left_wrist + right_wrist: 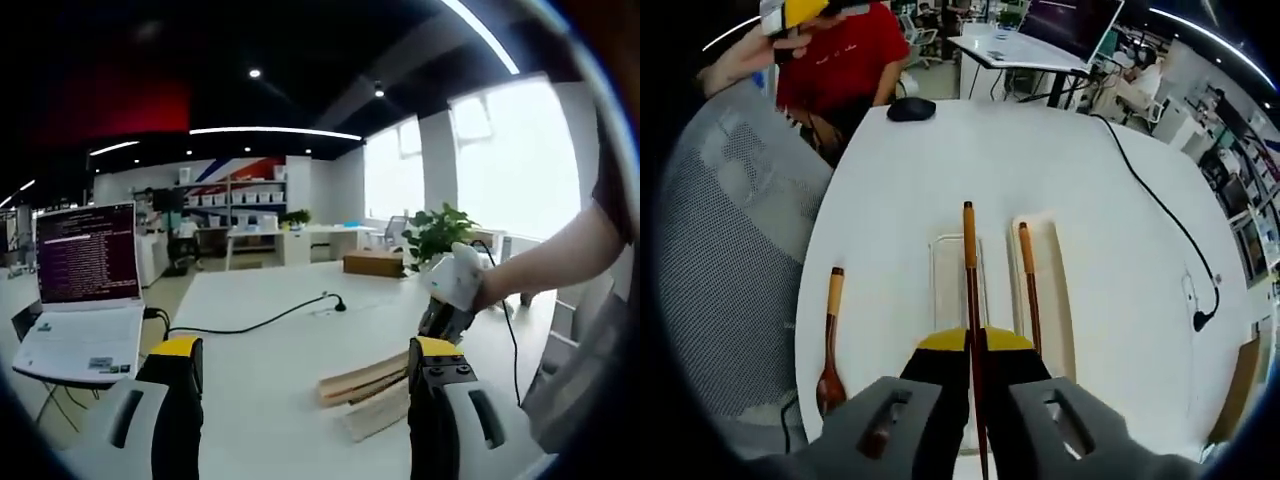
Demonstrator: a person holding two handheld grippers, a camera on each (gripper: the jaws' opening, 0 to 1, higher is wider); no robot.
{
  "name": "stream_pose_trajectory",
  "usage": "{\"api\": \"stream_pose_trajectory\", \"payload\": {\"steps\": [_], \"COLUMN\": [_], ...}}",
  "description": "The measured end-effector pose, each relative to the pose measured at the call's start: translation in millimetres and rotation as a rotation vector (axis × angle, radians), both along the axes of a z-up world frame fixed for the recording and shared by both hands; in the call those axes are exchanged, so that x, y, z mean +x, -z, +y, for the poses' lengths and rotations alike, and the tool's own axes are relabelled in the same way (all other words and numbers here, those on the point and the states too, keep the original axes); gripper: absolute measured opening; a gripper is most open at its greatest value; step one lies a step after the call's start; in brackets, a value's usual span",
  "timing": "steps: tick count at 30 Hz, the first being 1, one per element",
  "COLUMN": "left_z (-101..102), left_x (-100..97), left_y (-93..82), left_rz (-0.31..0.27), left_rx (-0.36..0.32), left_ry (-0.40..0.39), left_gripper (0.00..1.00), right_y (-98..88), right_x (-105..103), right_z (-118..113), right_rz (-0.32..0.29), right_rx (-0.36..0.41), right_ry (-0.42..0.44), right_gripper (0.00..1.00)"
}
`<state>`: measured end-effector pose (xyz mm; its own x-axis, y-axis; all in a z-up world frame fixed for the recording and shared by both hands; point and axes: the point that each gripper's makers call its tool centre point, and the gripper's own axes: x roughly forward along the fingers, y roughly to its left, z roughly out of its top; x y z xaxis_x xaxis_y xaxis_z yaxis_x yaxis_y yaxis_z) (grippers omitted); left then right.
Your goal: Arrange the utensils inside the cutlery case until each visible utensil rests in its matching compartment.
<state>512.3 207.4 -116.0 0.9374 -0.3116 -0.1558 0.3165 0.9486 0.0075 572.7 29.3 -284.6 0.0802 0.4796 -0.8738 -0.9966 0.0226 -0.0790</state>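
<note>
While the right gripper (975,345) points out over the white desk (1090,180), its yellow-tipped jaws are pressed together on a chopstick (969,300), a dark stick with an orange top end that runs straight away from the jaws. This chopstick hangs above the cutlery case (1060,300), a pale tray lying near the desk's near edge, in line with a narrow clear slot of it. A second chopstick (1029,285) lies in the long compartment just to the right. A wooden spoon (830,345) (orange handle, dark bowl) rests on the bare desk close to its left edge, well apart from the case. A black mouse (911,108) sits at the far edge, and a black cable (1160,210) trails toward the right edge. A person in a red shirt (835,65) stands beyond the desk beside a grey mesh chair (725,250).

In the left gripper view, the left gripper (305,365) is raised above the desk with its jaws spread wide and nothing between them. An open laptop (85,290) stands at the left.
</note>
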Motion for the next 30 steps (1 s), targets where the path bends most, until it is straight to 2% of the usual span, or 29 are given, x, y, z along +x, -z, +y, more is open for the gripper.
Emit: {"api": "stream_pose_trajectory", "payload": {"steps": [8, 20, 30], "left_z": [0, 1, 0], "left_x": [0.3, 0.6, 1.1], "left_y": [2.3, 2.2, 2.5], "left_rz": [0.015, 0.020, 0.022], "left_rx": [-0.011, -0.017, -0.017], "left_ry": [-0.003, -0.015, -0.016], "left_gripper": [0.87, 0.87, 0.87], "right_y": [1.1, 23.8, 36.9], "right_x": [27, 40, 52], "right_z": [5, 1, 1], "right_rz": [-0.012, 0.016, 0.016], "right_rx": [0.010, -0.009, -0.022], "right_ry": [0.013, 0.041, 0.067], "right_gripper": [0.00, 0.00, 0.00]}}
